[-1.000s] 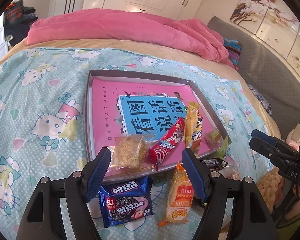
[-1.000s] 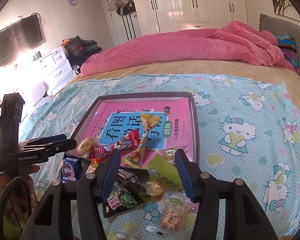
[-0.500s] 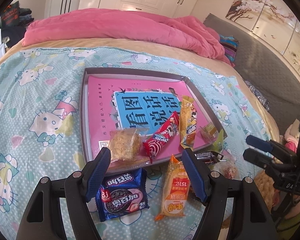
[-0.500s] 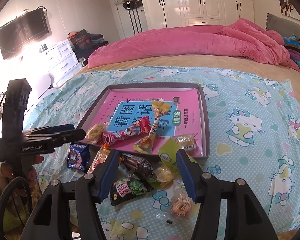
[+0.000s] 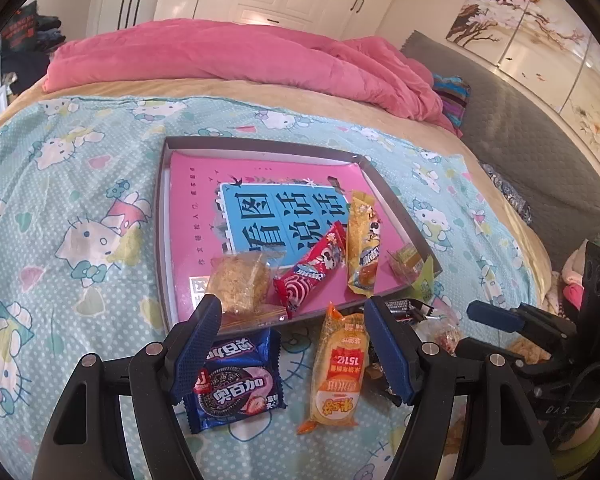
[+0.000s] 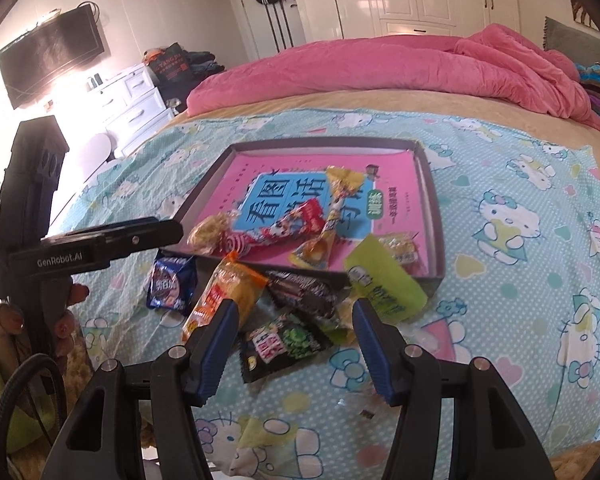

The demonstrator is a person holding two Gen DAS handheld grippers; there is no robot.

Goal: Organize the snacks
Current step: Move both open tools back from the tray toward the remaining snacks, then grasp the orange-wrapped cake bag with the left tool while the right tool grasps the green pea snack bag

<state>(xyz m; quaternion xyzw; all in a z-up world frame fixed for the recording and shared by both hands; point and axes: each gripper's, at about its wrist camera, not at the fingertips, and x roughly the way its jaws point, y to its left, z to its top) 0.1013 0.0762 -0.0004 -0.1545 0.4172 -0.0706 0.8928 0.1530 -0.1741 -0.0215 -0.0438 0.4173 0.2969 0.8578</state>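
Both of your tools have drawn nearer to the snack pile over the last second, so the packets now sit larger between the fingers. Your left tool (image 5: 294, 346) is spread wide and holds nothing; the blue Oreo packet (image 5: 232, 384) lies on the Hello Kitty sheet (image 5: 60, 200) just under its left finger, and the orange cake packet (image 5: 340, 364) lies between the fingers, nearer the right one. Your right tool (image 6: 294, 344) is also wide and empty, with the black-and-green packet (image 6: 284, 344) lying on the sheet between its fingers. Just beyond it lie a dark wrapper (image 6: 304, 290) and a light green packet (image 6: 384, 280) that leans against the near rim of the grey tray (image 6: 436, 216). Inside the tray, on the pink book (image 5: 196, 216), rest a clear-wrapped crumbly cake (image 5: 240, 280), a red bar (image 5: 312, 268), a yellow bar (image 5: 362, 248) and a small clear-wrapped sweet (image 5: 406, 262)
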